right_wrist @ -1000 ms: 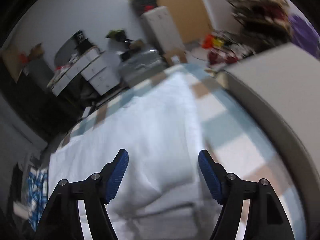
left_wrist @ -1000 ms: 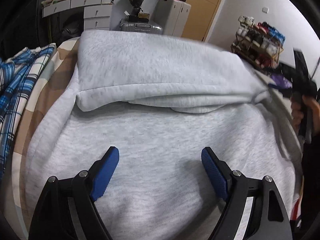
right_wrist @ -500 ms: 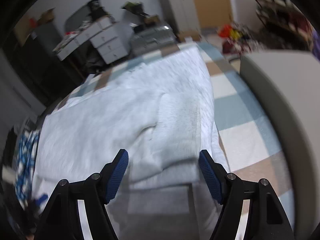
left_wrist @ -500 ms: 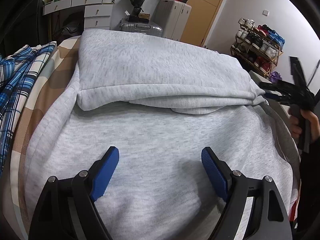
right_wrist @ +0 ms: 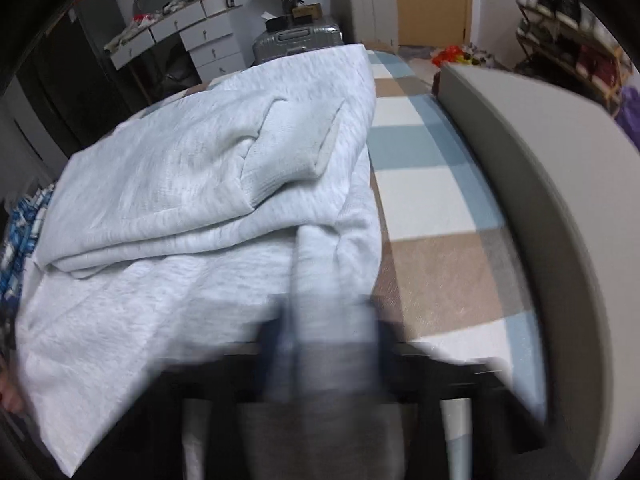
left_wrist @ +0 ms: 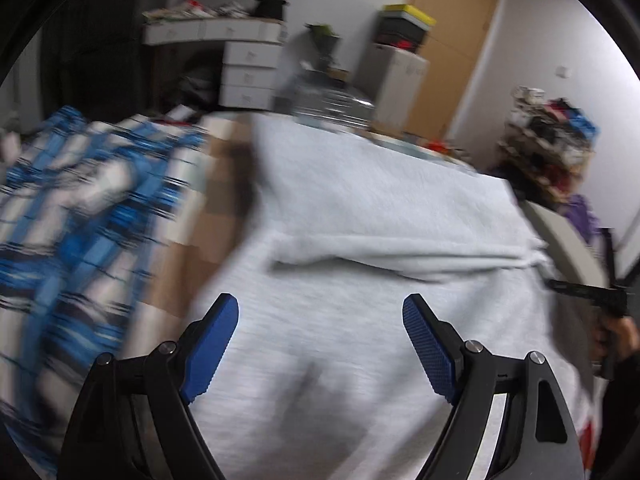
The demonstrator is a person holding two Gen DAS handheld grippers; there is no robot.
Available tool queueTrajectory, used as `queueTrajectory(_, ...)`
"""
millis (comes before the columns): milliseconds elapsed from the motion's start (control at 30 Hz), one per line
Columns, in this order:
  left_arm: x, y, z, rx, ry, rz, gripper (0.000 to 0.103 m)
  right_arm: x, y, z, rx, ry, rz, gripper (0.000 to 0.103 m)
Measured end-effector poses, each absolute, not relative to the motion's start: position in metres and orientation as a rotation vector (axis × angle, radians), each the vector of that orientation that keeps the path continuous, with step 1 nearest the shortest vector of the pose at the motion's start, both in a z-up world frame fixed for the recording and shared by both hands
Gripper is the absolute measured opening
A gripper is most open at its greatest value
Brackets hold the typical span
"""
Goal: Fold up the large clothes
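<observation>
A large light grey sweatshirt (left_wrist: 380, 216) lies on the bed, its far part folded over toward me. It also shows in the right wrist view (right_wrist: 192, 184), with a sleeve cuff on top. My left gripper (left_wrist: 320, 340) is open and empty, low over the near part of the sweatshirt. My right gripper (right_wrist: 324, 344) is blurred; its jaws stand close together with a ridge of grey fabric between them at the sweatshirt's right edge. The right gripper also appears at the far right of the left wrist view (left_wrist: 588, 300).
A blue plaid shirt (left_wrist: 80, 220) lies on the left of the checked bedsheet (right_wrist: 424, 184). A grey padded headboard (right_wrist: 540, 168) curves along the right. Behind the bed stand a silver suitcase (right_wrist: 296, 38), white drawers (left_wrist: 248, 68) and a shoe rack (left_wrist: 552, 128).
My right gripper has dropped to the sweatshirt's right edge and closed on a fold of fabric. My left gripper has swung left, still open, and the plaid shirt has come into view.
</observation>
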State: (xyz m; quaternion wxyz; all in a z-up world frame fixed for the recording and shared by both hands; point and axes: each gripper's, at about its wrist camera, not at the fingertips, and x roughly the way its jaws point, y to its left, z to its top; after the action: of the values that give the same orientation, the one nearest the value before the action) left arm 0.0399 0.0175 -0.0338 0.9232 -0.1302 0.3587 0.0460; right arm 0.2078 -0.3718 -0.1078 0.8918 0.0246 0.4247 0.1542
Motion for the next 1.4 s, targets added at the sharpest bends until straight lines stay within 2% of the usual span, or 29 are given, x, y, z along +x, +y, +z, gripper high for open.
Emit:
queueTrajectory(67,0.042,0.026,-0.037,-0.241,0.762,0.168,0.081,0.198,-0.397,-0.089,0.190,0.776,0.344,0.008)
queueTrajectory(167,0.046,0.033,-0.049,-0.257,0.812,0.171,0.081,0.212,-0.421,-0.106,0.270,0.851,0.270,0.009)
queueTrajectory(200,0.049,0.033,-0.052,-0.253,0.823,0.174,0.081,0.217,-0.423,-0.119,0.252,0.905,0.216,0.013)
queueTrajectory(233,0.051,0.033,-0.056,-0.240,0.835,0.179,0.081,0.218,-0.423,-0.126,0.244,0.938,0.194,0.023)
queueTrajectory(300,0.055,0.032,-0.063,-0.223,0.860,0.189,0.081,0.207,-0.422,-0.124,0.232,0.920,0.209,0.025)
queueTrajectory(367,0.060,0.032,-0.073,-0.217,0.901,0.208,0.081,0.189,-0.420,-0.117,0.199,0.892,0.244,0.035)
queueTrajectory(400,0.061,0.031,-0.075,-0.208,0.911,0.210,0.081,0.183,-0.421,-0.115,0.193,0.882,0.261,0.045)
queueTrajectory(433,0.063,0.030,-0.079,-0.194,0.916,0.215,0.081,0.176,-0.420,-0.114,0.185,0.873,0.279,0.050)
queueTrajectory(500,0.066,0.027,-0.084,-0.187,0.916,0.213,0.080,0.171,-0.417,-0.120,0.142,0.882,0.296,0.049)
queueTrajectory(533,0.069,0.026,-0.085,-0.190,0.911,0.211,0.069,0.172,-0.411,-0.123,0.125,0.887,0.294,0.041)
queueTrajectory(567,0.072,0.026,-0.088,-0.193,0.912,0.211,0.049,0.173,-0.408,-0.127,0.101,0.899,0.294,0.032)
queueTrajectory(600,0.076,0.025,-0.092,-0.185,0.916,0.221,0.036,0.176,-0.404,-0.128,0.095,0.903,0.294,0.008)
queueTrajectory(633,0.079,0.025,-0.093,-0.171,0.914,0.229,0.009,0.180,-0.404,-0.128,0.091,0.899,0.293,0.007)
queueTrajectory(667,0.080,0.025,-0.092,-0.165,0.906,0.235,0.003,0.178,-0.404,-0.124,0.095,0.873,0.302,0.007)
queueTrajectory(767,0.075,0.039,-0.080,-0.218,0.837,0.248,0.003,0.172,-0.424,-0.102,0.136,0.765,0.257,0.006)
queueTrajectory(833,0.074,0.054,-0.077,-0.284,0.822,0.233,0.003,0.182,-0.440,-0.101,0.197,0.774,0.255,0.006)
queueTrajectory(933,0.080,0.052,-0.085,-0.307,0.840,0.233,0.003,0.194,-0.429,-0.117,0.114,0.826,0.215,0.007)
queueTrajectory(1000,0.084,0.044,-0.089,-0.266,0.872,0.238,0.004,0.190,-0.420,-0.123,0.066,0.860,0.193,0.012)
queueTrajectory(1067,0.078,0.035,-0.084,-0.238,0.862,0.232,0.010,0.178,-0.421,-0.120,0.065,0.850,0.205,0.020)
queueTrajectory(1100,0.075,0.033,-0.082,-0.225,0.870,0.225,0.012,0.173,-0.422,-0.121,0.074,0.863,0.223,0.034)
queueTrajectory(1133,0.071,0.031,-0.079,-0.221,0.875,0.213,0.020,0.167,-0.425,-0.120,0.089,0.865,0.236,0.044)
queueTrajectory(1167,0.064,0.031,-0.076,-0.225,0.876,0.187,0.032,0.159,-0.428,-0.120,0.105,0.862,0.251,0.047)
queueTrajectory(1233,0.048,0.032,-0.072,-0.249,0.860,0.137,0.047,0.140,-0.435,-0.119,0.129,0.865,0.266,0.048)
queueTrajectory(1400,0.033,0.016,-0.061,-0.200,0.842,0.156,0.047,0.100,-0.448,-0.122,0.225,0.858,0.257,0.049)
